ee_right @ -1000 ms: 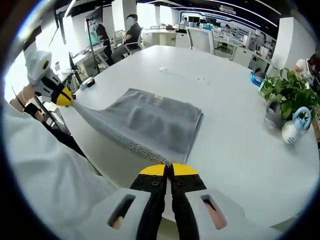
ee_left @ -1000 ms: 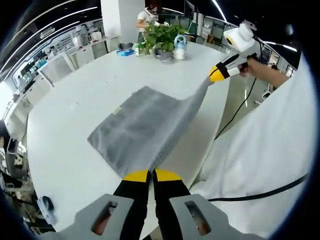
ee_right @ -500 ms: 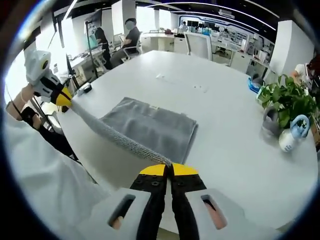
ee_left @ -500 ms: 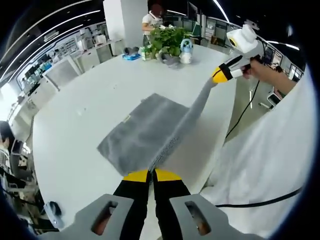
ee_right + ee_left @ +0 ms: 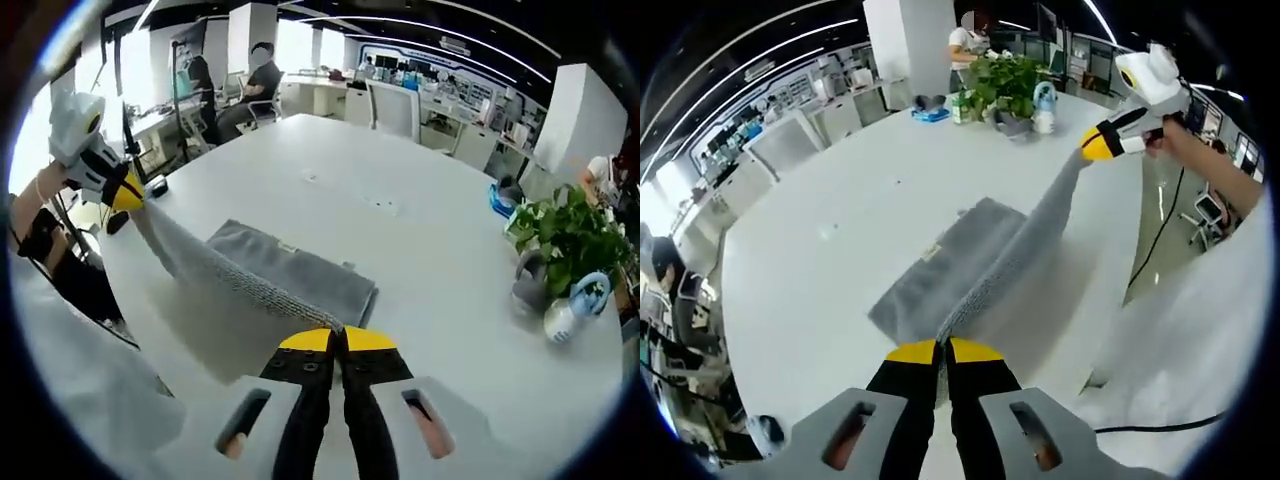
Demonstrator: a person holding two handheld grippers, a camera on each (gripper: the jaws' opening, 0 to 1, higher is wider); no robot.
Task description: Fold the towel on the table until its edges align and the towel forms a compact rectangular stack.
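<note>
While both my grippers hold the near edge of the grey terry-cloth towel point(image 5: 970, 265) up off the white oval table point(image 5: 830, 250), the far part lies flat on the tabletop, close to the edge nearest me. My left gripper point(image 5: 943, 348) has its yellow-tipped jaws pinched shut on one lifted corner; my right gripper point(image 5: 335, 338) is clamped the same way on the other corner, and it shows in the left gripper view as the yellow tip point(image 5: 1102, 146) at the upper right. Between the two corners the raised hem is pulled nearly taut, sagging only a little.

I judge the cloth light, soft and limp: it drapes in a smooth curve from the hem down to the table and will not hold a shape alone. It should not slip from a firm pinch, and the corners look like the right places to hold it. The long axis of the flat part seems to run parallel to the table's near edge, along the line between my grippers, with the free far edge pointing toward the potted green plant point(image 5: 565, 225) near the far edge.
</note>
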